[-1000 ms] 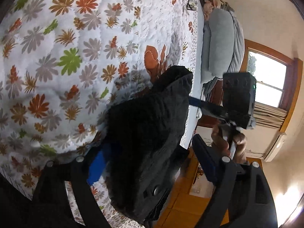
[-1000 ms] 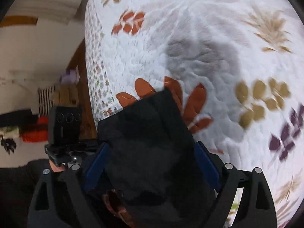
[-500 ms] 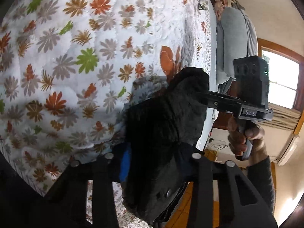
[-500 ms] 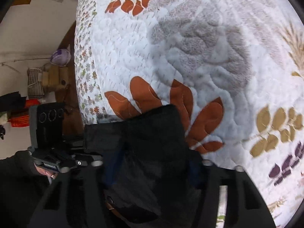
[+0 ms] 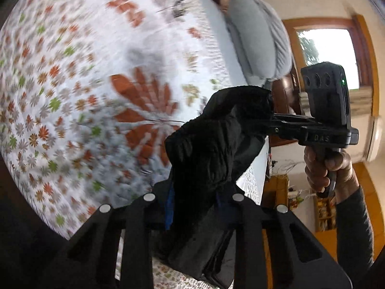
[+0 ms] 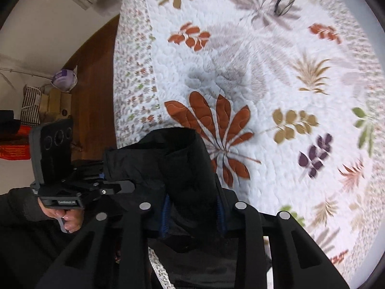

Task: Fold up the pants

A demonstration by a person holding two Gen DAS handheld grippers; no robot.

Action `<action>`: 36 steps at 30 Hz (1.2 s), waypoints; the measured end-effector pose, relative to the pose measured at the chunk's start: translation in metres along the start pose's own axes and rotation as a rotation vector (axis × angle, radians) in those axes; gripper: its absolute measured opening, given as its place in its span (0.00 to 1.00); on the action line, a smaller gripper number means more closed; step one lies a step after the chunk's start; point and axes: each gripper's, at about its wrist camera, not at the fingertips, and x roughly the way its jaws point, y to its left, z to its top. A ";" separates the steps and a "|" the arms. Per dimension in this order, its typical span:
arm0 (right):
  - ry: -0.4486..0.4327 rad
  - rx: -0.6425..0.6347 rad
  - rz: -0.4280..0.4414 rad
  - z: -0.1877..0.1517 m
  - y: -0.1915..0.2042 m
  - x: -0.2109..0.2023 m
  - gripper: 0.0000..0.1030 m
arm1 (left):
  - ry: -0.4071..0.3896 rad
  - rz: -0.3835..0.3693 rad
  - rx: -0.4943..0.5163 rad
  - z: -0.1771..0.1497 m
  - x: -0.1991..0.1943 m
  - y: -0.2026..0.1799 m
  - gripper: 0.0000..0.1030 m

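Note:
The black pants (image 5: 211,149) hang bunched between my two grippers above the floral quilt (image 5: 72,77) of the bed. My left gripper (image 5: 193,204) is shut on the pants' fabric, which hides its blue pads. My right gripper (image 6: 192,213) is shut on the pants (image 6: 168,163) too. In the left wrist view the right gripper (image 5: 272,125) clamps the upper end of the cloth at the right. In the right wrist view the left gripper (image 6: 108,183) clamps the cloth at the left.
A grey pillow (image 5: 257,45) lies at the bed's head, with a window (image 5: 324,55) behind it. The wooden footboard (image 6: 93,79) and bags (image 6: 43,101) stand off the bed's left edge. The quilt (image 6: 276,72) spreads wide ahead.
Both grippers have lifted and swung with the pants still clamped; the quilt looks farther away, more of the bed shows, and the left view is blurred by motion.

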 end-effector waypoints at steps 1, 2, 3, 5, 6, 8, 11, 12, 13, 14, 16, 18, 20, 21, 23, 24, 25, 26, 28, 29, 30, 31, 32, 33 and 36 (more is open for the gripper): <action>-0.010 0.003 -0.007 -0.006 0.000 -0.008 0.30 | 0.001 0.002 0.017 -0.003 -0.003 -0.010 0.23; -0.024 0.007 -0.015 -0.014 0.002 -0.020 0.30 | 0.000 0.005 0.036 -0.005 -0.006 -0.021 0.23; -0.040 0.011 -0.021 -0.021 0.004 -0.030 0.30 | 0.001 0.010 0.063 -0.009 -0.009 -0.035 0.23; -0.076 0.020 -0.032 -0.042 0.009 -0.055 0.30 | 0.001 0.019 0.108 -0.016 -0.015 -0.060 0.23; -0.088 0.023 -0.036 -0.049 0.010 -0.063 0.30 | 0.001 0.025 0.140 -0.022 -0.019 -0.074 0.23; -0.123 0.033 -0.051 -0.070 0.014 -0.084 0.30 | 0.002 0.037 0.183 -0.031 -0.023 -0.096 0.22; -0.163 0.039 -0.084 -0.097 0.023 -0.106 0.30 | 0.007 0.050 0.245 -0.049 -0.031 -0.128 0.22; -0.173 0.041 -0.092 -0.104 0.026 -0.112 0.30 | 0.009 0.051 0.271 -0.057 -0.033 -0.141 0.22; -0.188 0.046 -0.101 -0.115 0.028 -0.120 0.30 | 0.011 0.051 0.286 -0.062 -0.033 -0.147 0.22; -0.199 0.052 -0.106 -0.125 0.028 -0.126 0.30 | 0.013 0.052 0.303 -0.067 -0.033 -0.155 0.22; -0.216 0.066 -0.113 -0.141 0.029 -0.136 0.30 | 0.023 0.050 0.340 -0.080 -0.034 -0.172 0.22; -0.234 0.082 -0.120 -0.158 0.029 -0.146 0.30 | 0.032 0.052 0.374 -0.090 -0.032 -0.188 0.22; -0.253 0.092 -0.130 -0.174 0.028 -0.154 0.30 | 0.038 0.056 0.402 -0.099 -0.032 -0.198 0.22; -0.259 0.096 -0.134 -0.179 0.028 -0.156 0.30 | 0.041 0.057 0.417 -0.102 -0.030 -0.203 0.22; -0.279 0.104 -0.143 -0.193 0.029 -0.163 0.30 | 0.045 0.059 0.444 -0.109 -0.029 -0.212 0.22; -0.286 0.107 -0.143 -0.198 0.028 -0.165 0.30 | 0.046 0.060 0.459 -0.113 -0.029 -0.217 0.22; -0.294 0.111 -0.144 -0.203 0.028 -0.167 0.30 | 0.046 0.061 0.469 -0.116 -0.028 -0.220 0.22; -0.300 0.113 -0.145 -0.207 0.028 -0.169 0.30 | 0.045 0.063 0.479 -0.119 -0.029 -0.223 0.22; -0.316 0.116 -0.151 -0.217 0.027 -0.173 0.30 | 0.043 0.072 0.502 -0.126 -0.028 -0.231 0.22; -0.321 0.117 -0.152 -0.220 0.027 -0.174 0.30 | 0.041 0.075 0.516 -0.129 -0.027 -0.234 0.22; -0.331 0.120 -0.151 -0.225 0.026 -0.176 0.30 | 0.040 0.078 0.525 -0.132 -0.027 -0.237 0.22; -0.336 0.120 -0.151 -0.229 0.025 -0.177 0.30 | 0.041 0.080 0.538 -0.135 -0.026 -0.240 0.22; -0.344 0.123 -0.150 -0.235 0.024 -0.179 0.30 | 0.043 0.081 0.549 -0.138 -0.025 -0.244 0.22; -0.350 0.124 -0.150 -0.239 0.023 -0.180 0.30 | 0.046 0.082 0.564 -0.142 -0.024 -0.248 0.22; -0.362 0.126 -0.155 -0.253 0.020 -0.183 0.30 | 0.056 0.083 0.591 -0.150 -0.020 -0.255 0.22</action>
